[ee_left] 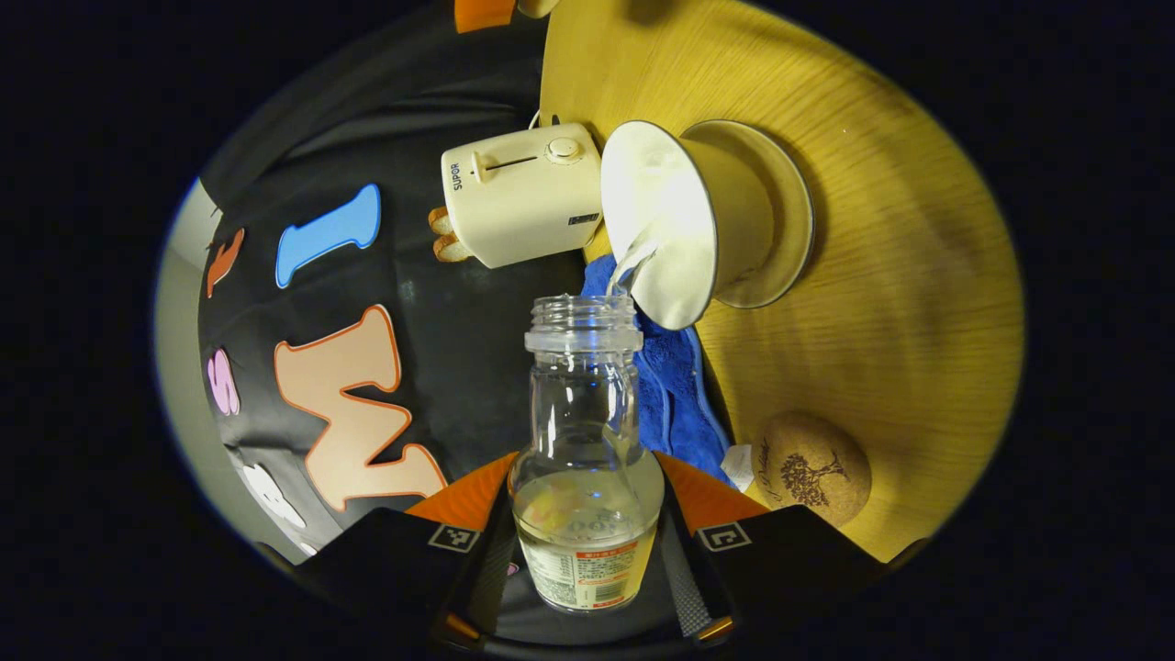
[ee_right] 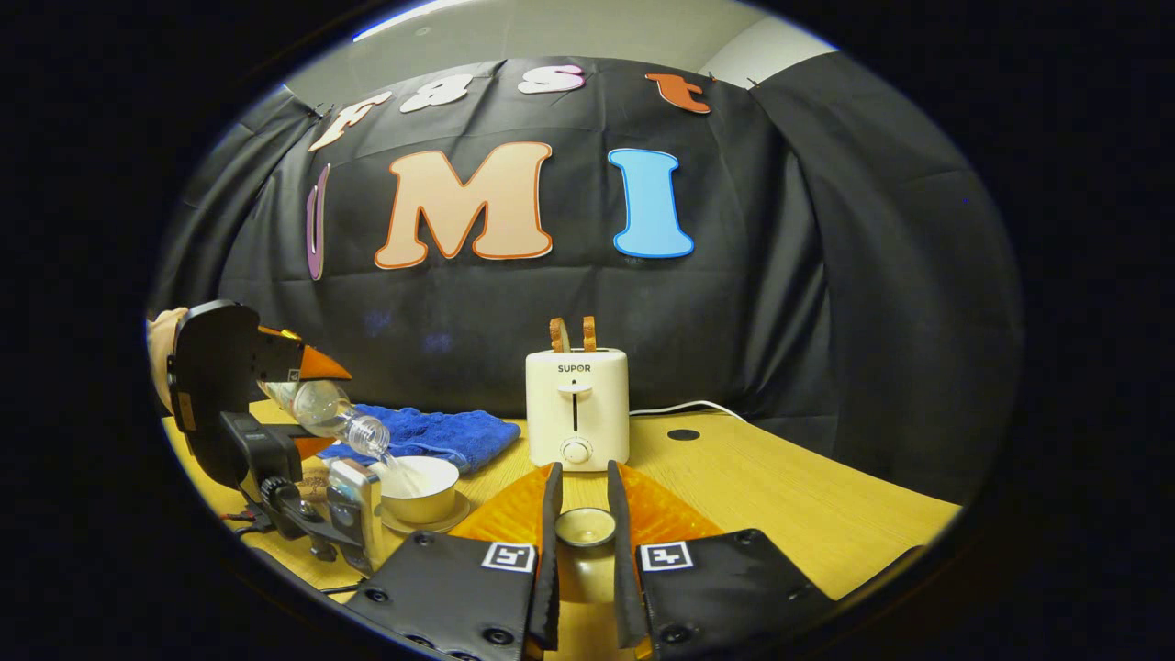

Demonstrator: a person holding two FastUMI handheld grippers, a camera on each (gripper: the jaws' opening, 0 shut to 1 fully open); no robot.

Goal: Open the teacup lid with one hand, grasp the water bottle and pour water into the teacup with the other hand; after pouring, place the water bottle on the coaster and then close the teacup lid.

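Note:
My left gripper [ee_left: 587, 542] is shut on the clear water bottle [ee_left: 587, 459], which has no cap and is tilted toward the white teacup [ee_left: 679, 220]. A thin stream of water [ee_left: 633, 262] runs from the bottle's mouth into the cup, which stands on its saucer [ee_left: 780, 211]. The round cork coaster [ee_left: 812, 468] lies on the table nearer than the cup. In the right gripper view the tilted bottle [ee_right: 330, 413] pours into the teacup [ee_right: 420, 487] at the left. My right gripper [ee_right: 580, 514] holds the small round teacup lid [ee_right: 585, 528] between its fingers, above the table.
A cream toaster [ee_right: 576, 408] with two slices of bread stands at the back of the wooden table [ee_right: 780, 496], its cord running right. A blue towel [ee_right: 441, 436] lies behind the cup. A hand holds the left gripper's body [ee_right: 220, 386] at the far left.

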